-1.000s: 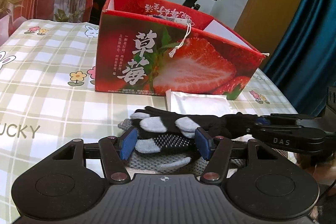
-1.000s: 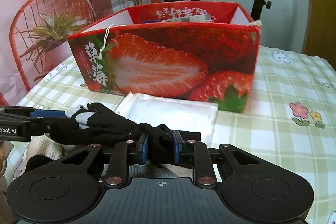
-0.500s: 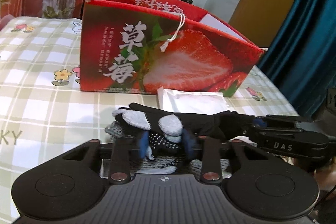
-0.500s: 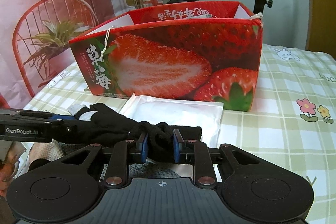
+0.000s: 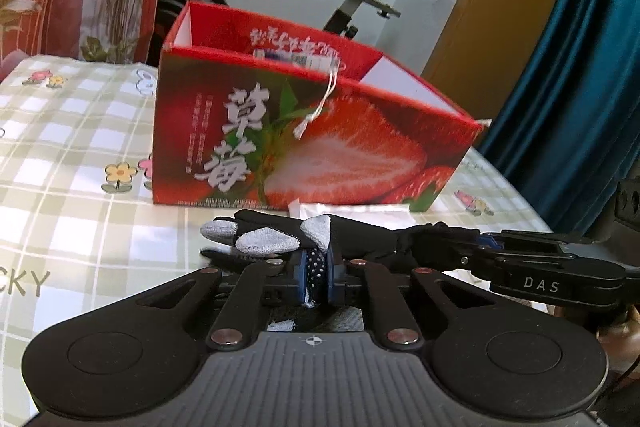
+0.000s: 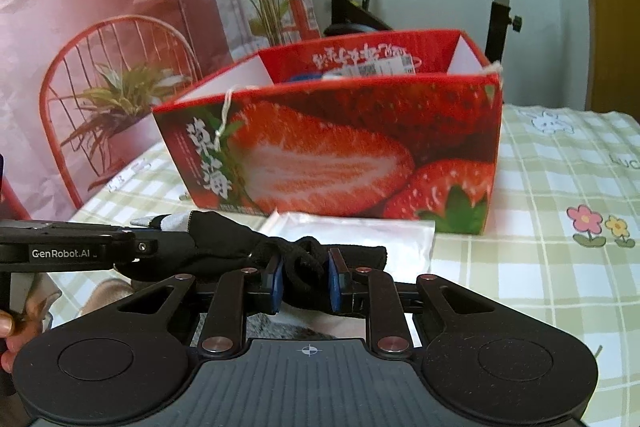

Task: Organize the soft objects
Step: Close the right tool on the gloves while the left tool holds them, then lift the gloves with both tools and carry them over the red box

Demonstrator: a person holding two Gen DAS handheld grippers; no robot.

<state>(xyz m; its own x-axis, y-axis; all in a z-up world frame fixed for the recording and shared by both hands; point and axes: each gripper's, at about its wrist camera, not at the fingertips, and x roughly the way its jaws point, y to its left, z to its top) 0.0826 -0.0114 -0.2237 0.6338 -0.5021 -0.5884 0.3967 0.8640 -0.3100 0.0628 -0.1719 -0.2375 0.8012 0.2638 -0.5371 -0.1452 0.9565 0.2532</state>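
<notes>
Two grippers pinch one black glove [image 5: 360,231] — left gripper [image 5: 316,277] shows grey fingertips, right gripper [image 6: 306,277] its cuff.

Checked tablecloth [image 5: 72,147] under strawberry box [image 5: 320,155], white packet [image 6: 352,235]

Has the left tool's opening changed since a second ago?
Yes. The left tool was wide open around the glove; now it is shut on the dotted fabric, in front of the strawberry box.
</notes>
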